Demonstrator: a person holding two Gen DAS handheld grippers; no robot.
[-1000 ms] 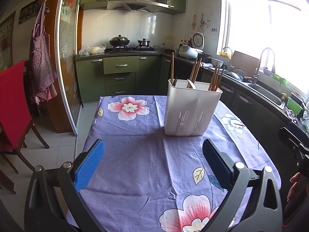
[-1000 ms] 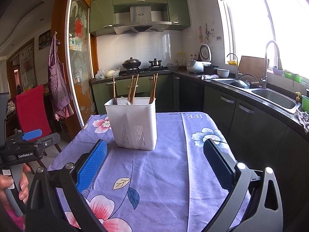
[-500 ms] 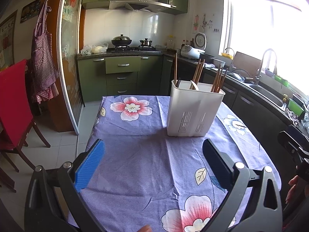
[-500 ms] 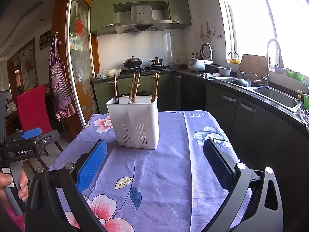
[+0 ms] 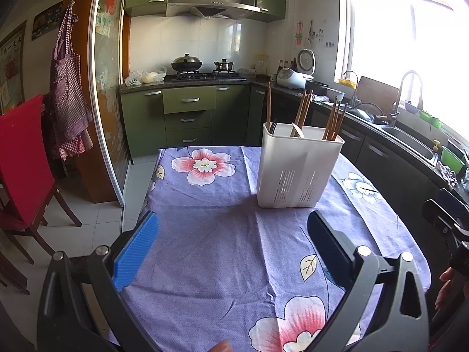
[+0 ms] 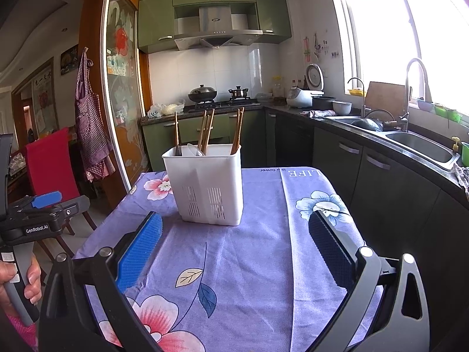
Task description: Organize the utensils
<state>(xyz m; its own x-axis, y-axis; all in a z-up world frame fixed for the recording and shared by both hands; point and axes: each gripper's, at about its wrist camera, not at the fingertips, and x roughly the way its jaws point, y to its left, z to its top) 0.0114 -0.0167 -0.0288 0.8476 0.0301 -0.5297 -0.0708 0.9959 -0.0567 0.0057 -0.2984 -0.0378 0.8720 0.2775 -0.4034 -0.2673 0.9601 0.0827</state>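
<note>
Daylight floods in from the window [image 5: 410, 44] at the upper right of both views and blows out to pure white glare there, while the left side stays dimmer. The holder [image 6: 206, 183] throws a soft shadow toward the lower left on the cloth [image 6: 258, 264]. Both views are sharp at center, but fisheye distortion bends the door frame [image 5: 98, 88] and darkens the corners.

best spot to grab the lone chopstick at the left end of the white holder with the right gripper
Grip the lone chopstick on its bare upper shaft, well above the white holder rim. It stands nearly upright and apart from the other sticks, so the open right gripper can probably come from above and the front, fingers either side, then lift straight up.
</note>
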